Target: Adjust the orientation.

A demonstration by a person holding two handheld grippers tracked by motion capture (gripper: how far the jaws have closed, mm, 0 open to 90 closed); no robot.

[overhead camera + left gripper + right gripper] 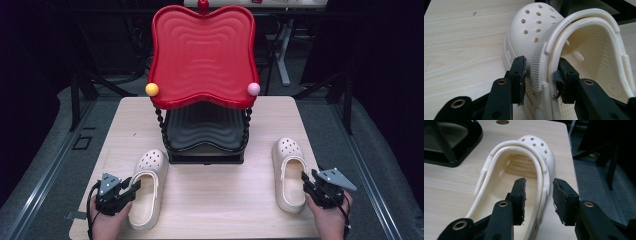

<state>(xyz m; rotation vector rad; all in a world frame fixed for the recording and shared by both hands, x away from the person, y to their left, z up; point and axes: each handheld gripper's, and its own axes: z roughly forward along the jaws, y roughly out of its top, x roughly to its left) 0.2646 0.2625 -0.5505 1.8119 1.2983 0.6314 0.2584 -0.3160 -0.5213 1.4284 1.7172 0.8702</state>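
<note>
Left gripper: jaws straddle left clog wall, contact unclear.
Right gripper: jaws apart around right clog rim.
Risk: clog slips; thin wall.
Rack: twelve o'clock.

The left tongs and the right tongs are matte black, each built of angular linked bars that end in two blocky jaws. Brass-coloured rivets sit in round holes along the bars. Dark pads line the inner jaw faces, their edges frayed and peeling. A grey three-cornered plate with small holes tops each body. A black cable loops from the left one. Both hands are bare, with no sleeves in view.
</note>
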